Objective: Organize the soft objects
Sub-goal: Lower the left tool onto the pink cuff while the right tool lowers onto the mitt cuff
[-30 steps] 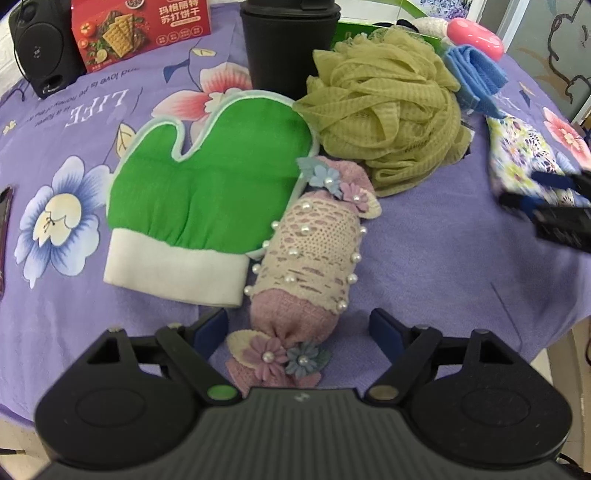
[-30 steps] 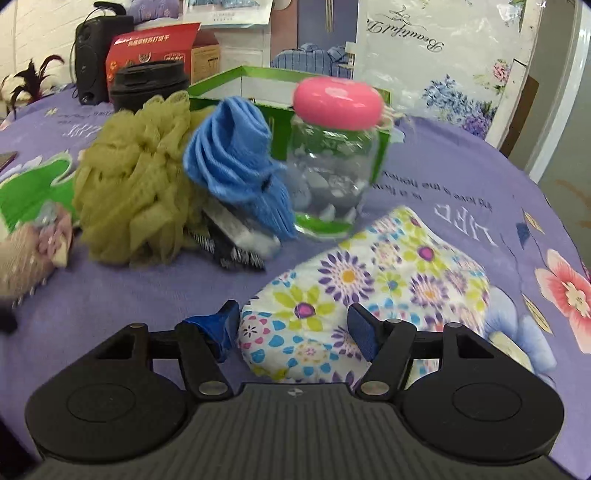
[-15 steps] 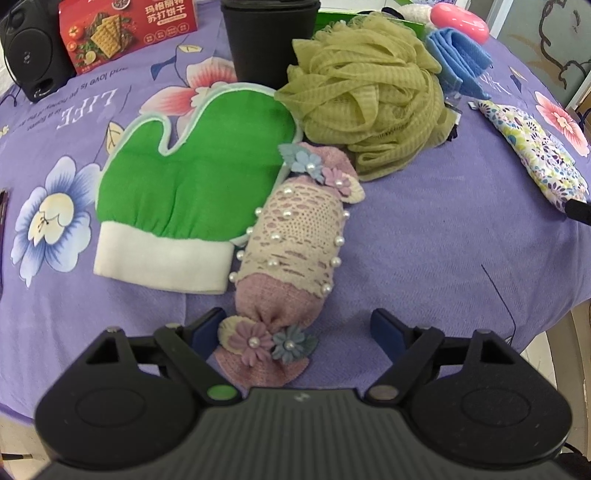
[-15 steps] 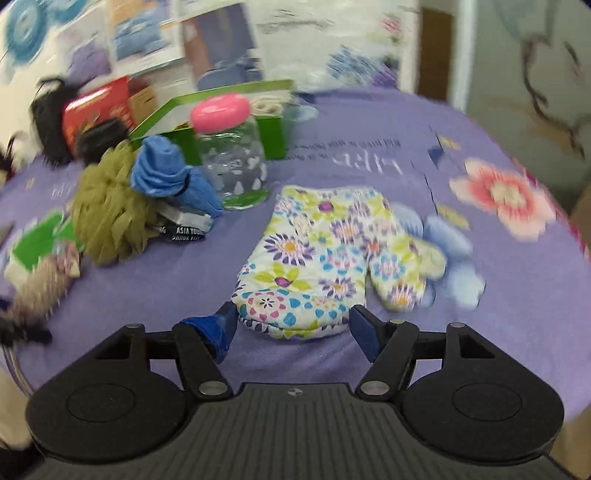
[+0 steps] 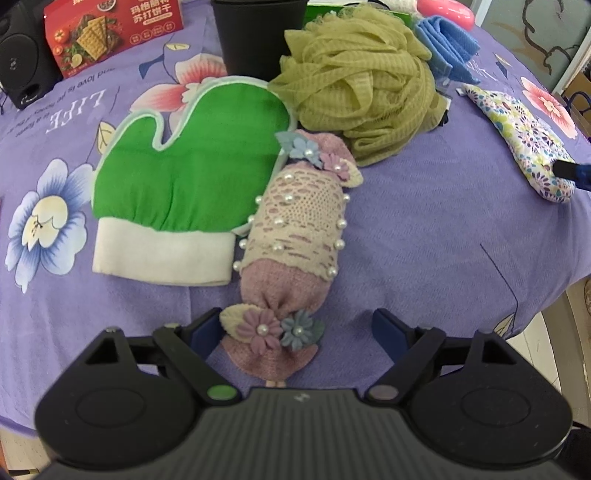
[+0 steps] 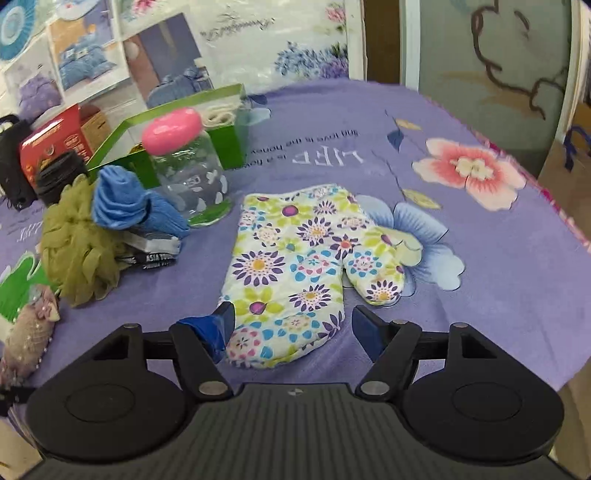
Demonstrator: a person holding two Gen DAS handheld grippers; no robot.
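A pink lace candy-shaped pillow (image 5: 295,236) lies on the purple cloth, its flowered near end between the fingers of my left gripper (image 5: 297,326), which stands open around it. Left of the pillow lies a green wash mitt (image 5: 184,177), and behind it an olive bath pouf (image 5: 358,85) and a blue cloth (image 5: 447,48). A floral oven mitt (image 6: 295,273) lies flat further right. Its cuff sits between the fingers of my right gripper (image 6: 294,319), whose jaws are opening; the right finger stands clear of the fabric.
A black cup (image 5: 258,33), a red cracker box (image 5: 110,33) and a black speaker (image 5: 22,62) stand at the back. A clear jar with a pink lid (image 6: 184,166) and a green box (image 6: 177,129) stand behind the blue cloth. The table edge (image 5: 535,310) drops off near right.
The right gripper rolled and drew back to the right, so the whole oven mitt shows, and its jaws spread wider. The pillow's end sits deeper between the left fingers.
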